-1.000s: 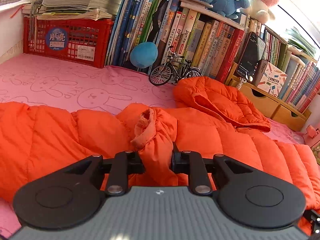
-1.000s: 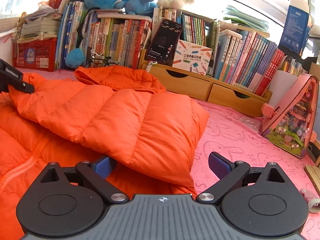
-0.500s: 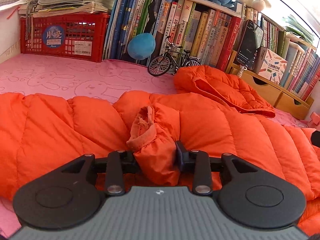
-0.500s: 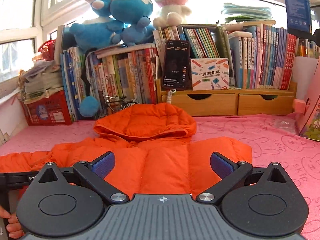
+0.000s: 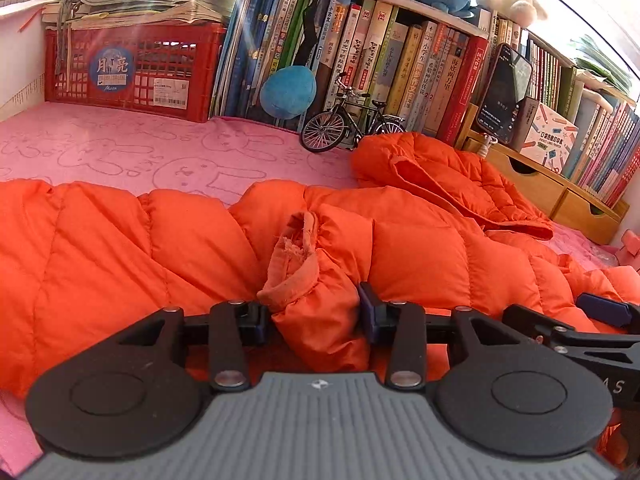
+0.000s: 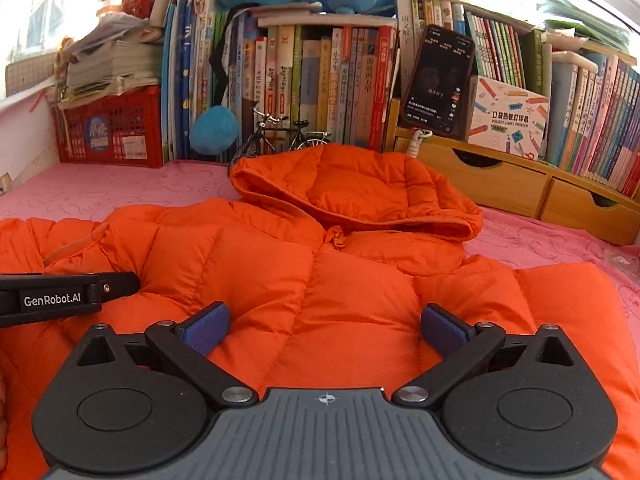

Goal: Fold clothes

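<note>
Orange jacket [image 6: 340, 300], puffy quilted panels, lies on pink cloth [image 5: 120, 152].

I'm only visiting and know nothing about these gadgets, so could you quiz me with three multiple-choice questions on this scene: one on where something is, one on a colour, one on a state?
1. Where is the toy bicycle?
A. on the jacket
B. in front of the books
C. in a drawer

2. What colour is the puffer jacket?
A. orange
B. green
C. grey

3. How are the right gripper jaws?
A. shut on the hood
B. shut on a book
C. wide open

Answers: 1 B, it stands on the pink cloth before the book spines. 2 A, the quilted fabric is orange throughout. 3 C, the blue pads stand far apart above the jacket.
</note>
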A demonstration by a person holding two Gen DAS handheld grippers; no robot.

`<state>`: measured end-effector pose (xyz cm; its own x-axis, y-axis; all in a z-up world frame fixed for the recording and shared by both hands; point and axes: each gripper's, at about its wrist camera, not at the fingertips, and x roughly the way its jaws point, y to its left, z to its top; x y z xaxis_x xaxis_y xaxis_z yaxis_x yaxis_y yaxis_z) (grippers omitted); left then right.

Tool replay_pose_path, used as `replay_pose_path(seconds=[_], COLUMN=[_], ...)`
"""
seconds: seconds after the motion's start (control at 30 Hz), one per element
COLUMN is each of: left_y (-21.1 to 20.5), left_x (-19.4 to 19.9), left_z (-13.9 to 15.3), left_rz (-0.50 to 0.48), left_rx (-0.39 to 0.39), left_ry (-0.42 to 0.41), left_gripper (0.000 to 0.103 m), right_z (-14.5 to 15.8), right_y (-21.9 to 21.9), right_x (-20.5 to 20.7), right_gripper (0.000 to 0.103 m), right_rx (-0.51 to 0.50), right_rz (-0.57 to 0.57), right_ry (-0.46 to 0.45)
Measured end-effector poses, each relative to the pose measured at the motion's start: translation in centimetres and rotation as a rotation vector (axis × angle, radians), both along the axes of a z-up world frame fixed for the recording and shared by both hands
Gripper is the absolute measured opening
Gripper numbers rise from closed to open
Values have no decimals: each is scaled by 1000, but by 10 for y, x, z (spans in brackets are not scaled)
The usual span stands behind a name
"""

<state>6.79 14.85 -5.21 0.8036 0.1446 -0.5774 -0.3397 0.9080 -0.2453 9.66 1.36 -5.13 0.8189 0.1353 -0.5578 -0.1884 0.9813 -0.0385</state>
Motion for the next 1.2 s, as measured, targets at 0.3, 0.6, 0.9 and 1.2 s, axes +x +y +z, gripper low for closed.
replay_pose_path(seconds=[0.3,0.6,0.9,1.2], left_y=[-4,-6,-8,-11], left_x=[2,4,5,6], left_z=[1,1,2,3], left_rz=[-21,-31,-33,-36], left_rx=[14,33,57,77], left_ry=[6,16,29,40], left_gripper=[51,55,56,56], right_z=[3,-19,-18,20], right_y=[-78,-92,-89,-66], right_x=[0,17,17,-18], right_gripper=[103,103,103,103], right_rx=[22,29,14,84], right_rz=[-218,-239,-244,-138], right_ry=[-27,70,71,-39])
